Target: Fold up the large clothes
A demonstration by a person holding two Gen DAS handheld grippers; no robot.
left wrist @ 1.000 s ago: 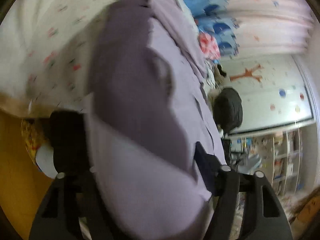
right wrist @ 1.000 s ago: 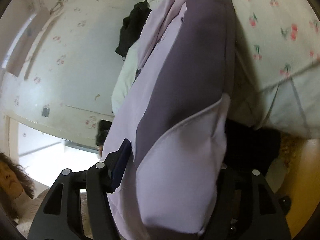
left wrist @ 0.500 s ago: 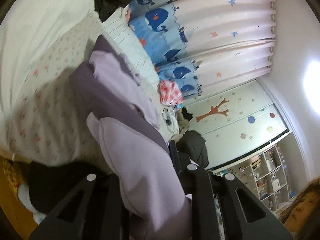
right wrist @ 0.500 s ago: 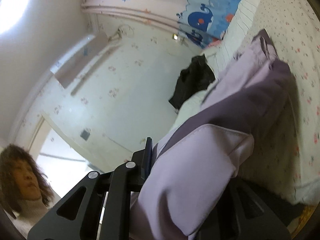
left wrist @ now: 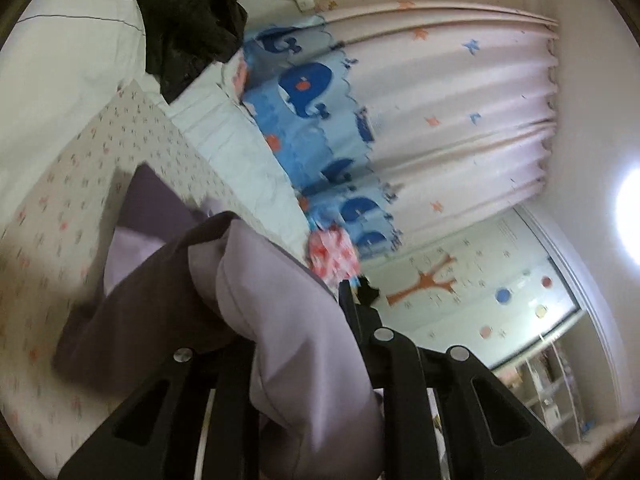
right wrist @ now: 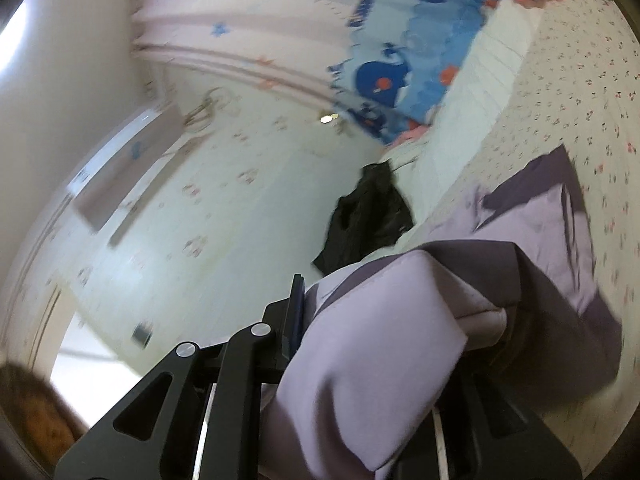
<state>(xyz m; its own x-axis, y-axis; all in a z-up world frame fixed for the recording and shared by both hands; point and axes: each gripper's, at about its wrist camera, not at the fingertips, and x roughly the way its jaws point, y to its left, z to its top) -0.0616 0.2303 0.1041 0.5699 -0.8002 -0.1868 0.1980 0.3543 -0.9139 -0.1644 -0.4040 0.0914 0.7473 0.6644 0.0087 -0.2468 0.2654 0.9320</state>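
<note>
Two tools, each clamped on a bunched end of the same lilac garment (left wrist: 280, 320) — the left tool (left wrist: 296, 364) has a thick fold of cloth pinched between its jaws, and the right tool (right wrist: 384, 360) grips a similar wad (right wrist: 384, 344). Both views are motion-blurred. The garment's held edge is lifted off the bed (left wrist: 80, 168), while its far part, showing a darker purple panel (right wrist: 536, 184), trails down onto the cherry-print sheet (right wrist: 580, 92). Judged step: carrying the near edge up and over toward the far edge to make a fold. To do it well — keep both tools level with each other so the lifted edge stays straight, and hold the cloth taut between them so no slack sags in the middle. Lift only high enough for the hanging part to clear itself; too high and the resting end may drag and lose its place on the sheet. Lay the edge down onto the far edge squarely, lowering both sides together, and release only once the cloth rests flat. Risk: the wads are thick, so layers could slip unevenly. Black clothing (right wrist: 368, 220) lies on a white pillow (left wrist: 72, 40) at the bed's head, well apart from the work; whale-print curtain (left wrist: 320, 80) behind.
</note>
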